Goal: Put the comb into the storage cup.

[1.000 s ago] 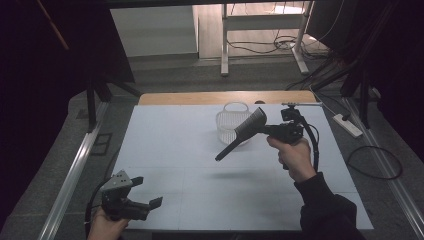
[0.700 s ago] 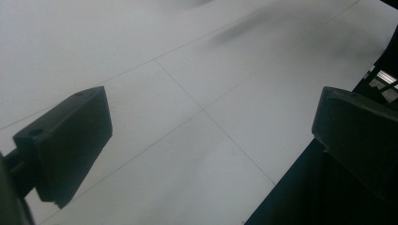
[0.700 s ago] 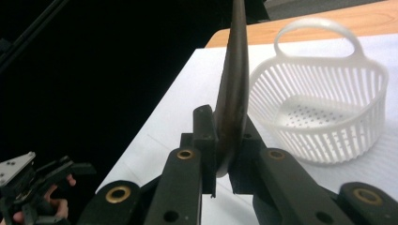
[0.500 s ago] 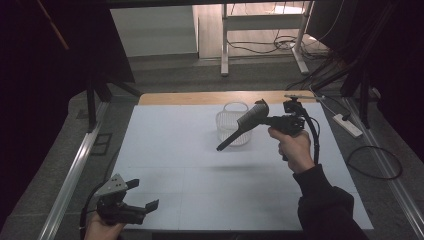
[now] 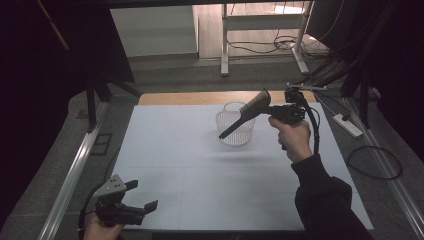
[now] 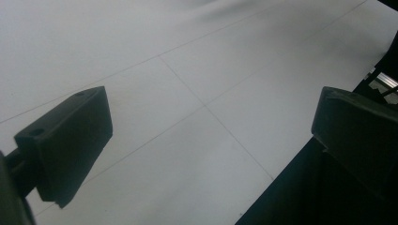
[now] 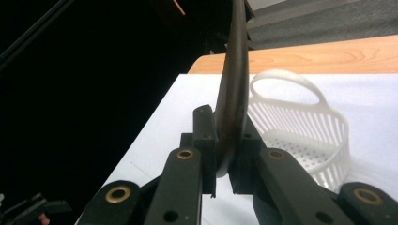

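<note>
Dark spatula (image 5: 246, 114) upper centre of the frame, pinched at its wide end in your right gripper (image 5: 278, 111), handle slanting down over the white basket (image 5: 235, 128), your left gripper (image 5: 131, 199) lower left, jaws spread, above the white table (image 5: 200, 170).

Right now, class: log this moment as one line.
right claw: shut on brush | brush: above basket | left claw: open, idle

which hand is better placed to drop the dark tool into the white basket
Right. Its claw is shut on the dark tool, held above the white basket. The left claw is open at the table's near corner.
</note>
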Available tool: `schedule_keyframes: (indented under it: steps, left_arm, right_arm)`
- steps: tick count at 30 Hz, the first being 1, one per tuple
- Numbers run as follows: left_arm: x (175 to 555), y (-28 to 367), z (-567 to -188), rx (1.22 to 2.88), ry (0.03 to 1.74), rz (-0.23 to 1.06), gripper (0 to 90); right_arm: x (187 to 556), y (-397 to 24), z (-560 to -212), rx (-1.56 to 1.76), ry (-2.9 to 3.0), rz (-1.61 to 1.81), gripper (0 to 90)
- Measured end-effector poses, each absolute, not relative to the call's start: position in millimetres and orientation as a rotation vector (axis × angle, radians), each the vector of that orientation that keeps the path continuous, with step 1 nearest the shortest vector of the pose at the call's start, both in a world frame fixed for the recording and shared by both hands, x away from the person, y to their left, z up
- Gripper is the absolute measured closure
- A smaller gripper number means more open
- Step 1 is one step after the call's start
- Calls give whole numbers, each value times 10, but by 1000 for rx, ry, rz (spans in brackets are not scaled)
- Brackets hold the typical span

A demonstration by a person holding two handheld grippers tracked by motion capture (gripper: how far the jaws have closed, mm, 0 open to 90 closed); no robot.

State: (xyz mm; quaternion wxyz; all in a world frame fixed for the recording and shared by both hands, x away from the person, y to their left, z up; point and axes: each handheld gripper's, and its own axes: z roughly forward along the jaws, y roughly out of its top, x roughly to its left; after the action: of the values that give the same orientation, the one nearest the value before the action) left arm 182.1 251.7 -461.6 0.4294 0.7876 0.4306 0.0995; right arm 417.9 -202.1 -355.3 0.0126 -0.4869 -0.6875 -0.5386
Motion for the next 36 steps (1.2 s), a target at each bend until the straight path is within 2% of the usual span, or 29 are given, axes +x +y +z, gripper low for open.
schedule_keyframes:
  steps: [20,36]
  left_arm:
    - [1825,2499,-4615,1991,1082,254,4]
    - [1829,2502,-4617,1993,1084,250,4]
  right_arm:
    - [4467,-2095,-3491,-1650,-2117,-1723,836]
    - [4543,-2017,-3722,-1680,-2169,-1660,836]
